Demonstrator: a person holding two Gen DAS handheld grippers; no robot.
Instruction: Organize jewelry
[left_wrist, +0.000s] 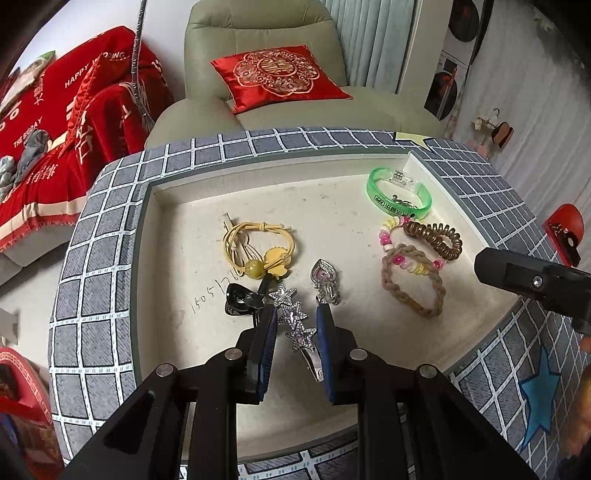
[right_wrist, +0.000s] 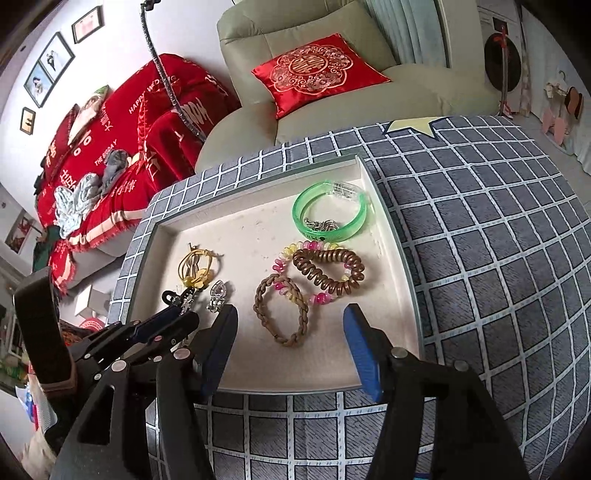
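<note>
On the desk's white tray (left_wrist: 177, 206), the left tool (left_wrist: 295, 314) has its blue pads spread to either side of the star hair clip (left_wrist: 295, 321), not pinching it. Just ahead lie a black clip (left_wrist: 238, 299), a yellow hair tie (left_wrist: 258, 247) and a heart clip (left_wrist: 325, 282). The right tool (right_wrist: 291, 321) hangs spread wide, with the braided bracelet (right_wrist: 282, 310) lying between its tips and the brown coil tie (right_wrist: 328, 269) and green bangle (right_wrist: 328, 214) beyond.

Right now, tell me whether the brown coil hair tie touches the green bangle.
Apart. The right wrist view shows bare tray floor between the brown coil hair tie and the green bangle.
</note>
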